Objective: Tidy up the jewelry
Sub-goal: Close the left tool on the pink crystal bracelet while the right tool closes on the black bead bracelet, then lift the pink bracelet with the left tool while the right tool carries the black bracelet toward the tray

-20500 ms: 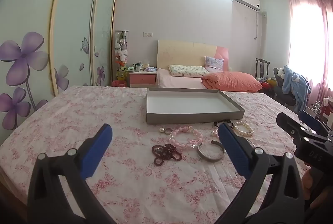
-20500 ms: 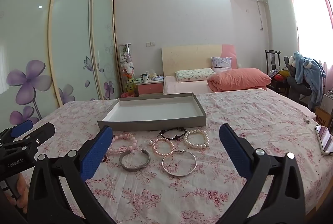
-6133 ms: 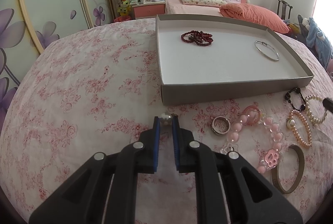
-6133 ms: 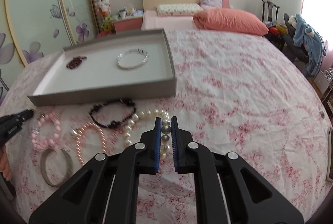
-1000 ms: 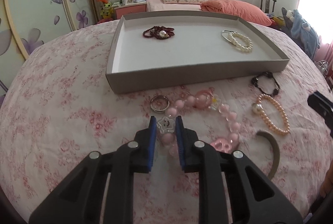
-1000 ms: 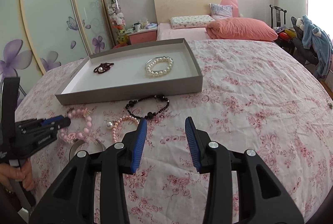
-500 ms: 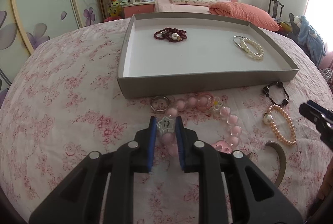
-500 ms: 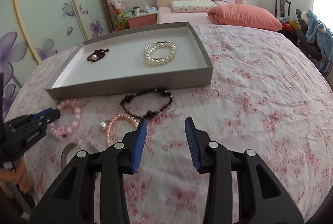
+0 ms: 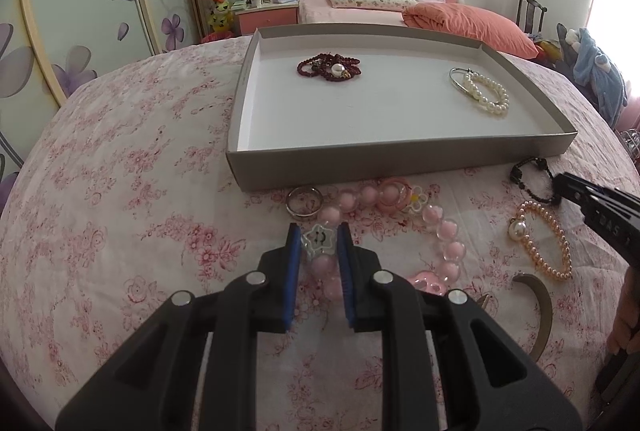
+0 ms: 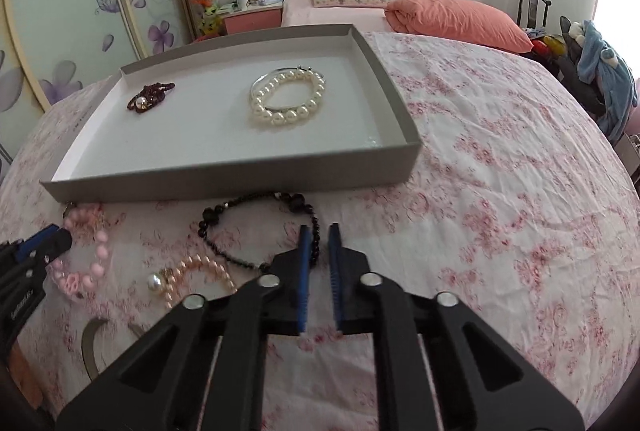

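Closing right gripper (image 10: pixel 318 235) pinched black bracelet (image 10: pixel 256 227) by tray (image 10: pixel 224 179) front edge; left gripper (image 9: pixel 318 239) stayed clamped on pink bracelet (image 9: pixel 400 215). Both ready to lift.

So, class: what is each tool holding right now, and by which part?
The left tool clamps the pink bead bracelet at its white star charm. The right tool pinches the black bead bracelet by its right-hand strand.

Pink bead bracelet (image 9: pixel 400 215), black bracelet (image 10: pixel 260 231) lie outside tray (image 9: pixel 400 161).
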`<state>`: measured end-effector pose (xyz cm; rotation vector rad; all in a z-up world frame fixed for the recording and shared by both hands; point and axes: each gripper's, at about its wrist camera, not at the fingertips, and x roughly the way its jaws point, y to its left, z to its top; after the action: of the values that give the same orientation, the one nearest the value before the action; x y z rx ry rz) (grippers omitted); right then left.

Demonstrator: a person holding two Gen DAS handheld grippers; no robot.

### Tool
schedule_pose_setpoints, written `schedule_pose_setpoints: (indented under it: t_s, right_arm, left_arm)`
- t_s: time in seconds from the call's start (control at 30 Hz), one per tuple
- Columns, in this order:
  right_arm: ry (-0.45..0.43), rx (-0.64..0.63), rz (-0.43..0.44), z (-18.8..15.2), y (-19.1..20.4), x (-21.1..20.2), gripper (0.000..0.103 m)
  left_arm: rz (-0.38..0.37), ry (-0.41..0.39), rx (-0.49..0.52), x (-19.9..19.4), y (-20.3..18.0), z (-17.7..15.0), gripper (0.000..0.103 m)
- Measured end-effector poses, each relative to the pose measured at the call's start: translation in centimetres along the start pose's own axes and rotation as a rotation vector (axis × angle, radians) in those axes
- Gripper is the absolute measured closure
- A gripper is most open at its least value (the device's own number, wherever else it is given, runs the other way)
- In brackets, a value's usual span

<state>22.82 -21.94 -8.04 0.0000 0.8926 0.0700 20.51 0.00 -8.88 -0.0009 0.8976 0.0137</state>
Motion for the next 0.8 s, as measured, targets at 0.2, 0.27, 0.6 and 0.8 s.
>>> schedule_pose_setpoints:
  t_s: [0.2, 0.27, 0.6, 0.8]
  right_arm:
    - [0.0, 0.03, -0.018, -1.8, -2.3, -1.6, 0.098]
    - [0.0, 0.048, -0.03, -2.1, -3.1, -1.9, 0.098]
    - [-0.073, 0.101, -0.004, -2.2, -5.2, -4.1, 0.098]
    - [-0.124, 0.087, 0.042, -1.6, -4.0, -5.1, 0.098]
  left_arm:
    - [-0.001, 0.0, -0.001, 0.0, 0.0, 0.0, 0.084]
    - [-0.001, 0.0, -0.001, 0.0, 0.0, 0.0, 0.084]
    - [-0.042, -0.002, 0.008, -0.6, -0.1, -0.2, 0.084]
    - [-0.104, -0.041, -0.008, -2.4, 0.1, 0.1, 0.084]
